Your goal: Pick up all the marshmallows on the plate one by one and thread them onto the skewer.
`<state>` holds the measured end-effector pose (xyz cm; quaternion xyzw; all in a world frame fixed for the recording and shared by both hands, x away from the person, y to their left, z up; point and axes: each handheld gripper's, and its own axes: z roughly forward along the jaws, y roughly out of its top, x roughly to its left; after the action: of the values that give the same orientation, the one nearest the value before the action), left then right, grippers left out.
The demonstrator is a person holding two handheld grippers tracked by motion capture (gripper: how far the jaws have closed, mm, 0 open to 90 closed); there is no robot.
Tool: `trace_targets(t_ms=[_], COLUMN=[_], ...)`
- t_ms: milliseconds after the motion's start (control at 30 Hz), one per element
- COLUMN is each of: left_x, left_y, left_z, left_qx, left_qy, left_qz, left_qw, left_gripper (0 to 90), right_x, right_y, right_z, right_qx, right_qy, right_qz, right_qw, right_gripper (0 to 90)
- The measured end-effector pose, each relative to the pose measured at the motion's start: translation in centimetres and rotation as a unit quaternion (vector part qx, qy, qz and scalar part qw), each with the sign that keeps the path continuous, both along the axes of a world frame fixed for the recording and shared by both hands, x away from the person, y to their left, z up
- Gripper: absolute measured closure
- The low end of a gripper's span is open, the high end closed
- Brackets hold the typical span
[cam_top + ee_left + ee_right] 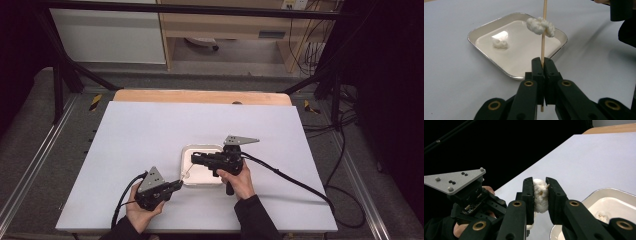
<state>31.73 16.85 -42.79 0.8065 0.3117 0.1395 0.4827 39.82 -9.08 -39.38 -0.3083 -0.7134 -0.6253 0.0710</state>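
My left gripper point(543, 61) is shut on a thin wooden skewer point(543, 45) that rises over a shallow metal tray point(474, 37). One white puffy lump point(540, 25) is threaded on the skewer. Another white lump point(499, 43) lies in the tray. My right gripper point(539, 180) is shut on a further white lump point(540, 196), and the skewer's end seems to poke through it. In the high view the left gripper point(177, 184) sits at the tray's point(186, 150) near left corner. The right gripper point(193, 158) hovers over the tray, pointing left.
The tray rests on a white sheet point(150, 135) covering the table, with a wooden edge point(200, 96) at the back. Black frame posts point(60, 75) stand at the far corners. A cable point(300, 187) trails right from the right gripper. A loose lump point(602, 216) lies in the tray.
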Motion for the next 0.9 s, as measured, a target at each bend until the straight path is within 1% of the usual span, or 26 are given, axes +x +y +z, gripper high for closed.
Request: trace_targets(t_ms=[267, 400, 667, 900], left_x=[-0.03, -0.05, -0.07, -0.08], left_y=[-0.07, -0.12, -0.26, -0.28], left_z=[-0.04, -0.08, -0.12, -0.10], left_qx=[0.002, 0.006, 0.006, 0.006], left_qy=[0.000, -0.001, 0.000, -0.001], left_qz=[-0.002, -0.004, -0.006, -0.007], left_qw=[1.0000, 1.0000, 1.0000, 1.0000], left_gripper=[88.9, 88.9, 88.9, 88.9], right_x=[-0.23, -0.34, -0.44, -0.49], right_y=[0.13, 0.16, 0.11, 0.15], right_z=[-0.15, -0.23, -0.45, -0.53], right_qx=[0.002, 0.000, 0.001, -0.001], right_qy=[0.001, 0.000, 0.005, 0.004], right_qz=[0.001, 0.003, 0.003, 0.005], right_qw=[1.0000, 1.0000, 1.0000, 1.0000], right_gripper=[79.2, 79.3, 79.3, 79.4])
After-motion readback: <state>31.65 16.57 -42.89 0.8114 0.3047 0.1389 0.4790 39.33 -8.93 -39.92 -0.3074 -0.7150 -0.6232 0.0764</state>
